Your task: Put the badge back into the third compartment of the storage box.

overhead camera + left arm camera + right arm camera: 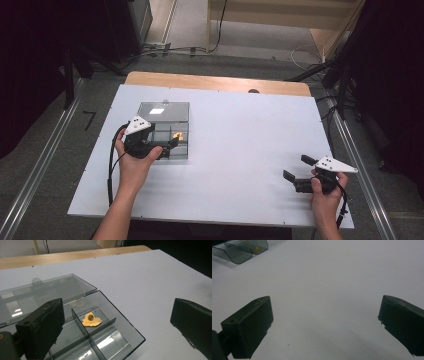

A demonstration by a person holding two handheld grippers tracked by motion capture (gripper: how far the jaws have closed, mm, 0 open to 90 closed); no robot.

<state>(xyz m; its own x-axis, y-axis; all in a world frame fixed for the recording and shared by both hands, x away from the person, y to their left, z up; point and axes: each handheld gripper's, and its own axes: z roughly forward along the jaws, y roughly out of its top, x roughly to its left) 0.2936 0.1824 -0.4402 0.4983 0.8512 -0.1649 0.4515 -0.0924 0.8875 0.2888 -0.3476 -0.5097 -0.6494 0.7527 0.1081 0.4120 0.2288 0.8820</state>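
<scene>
A smoky clear plastic compartment box (180, 150) (125, 323) (239, 255) lies open on the white table, its lid (163, 112) (45, 291) folded flat behind it. A small gold pin (178, 135) (91, 320) rests in one far compartment. My left gripper (170, 146) (117, 322) hovers open at the box's near left side, with nothing between its jaws. My right gripper (296, 168) (325, 325) stands open low over bare table near the front right corner, empty.
The white table top (240, 140) lies on a wooden table whose far edge (215, 82) shows. Metal rails (45, 160) run along both sides on the floor. Cables (190, 49) lie beyond the far edge.
</scene>
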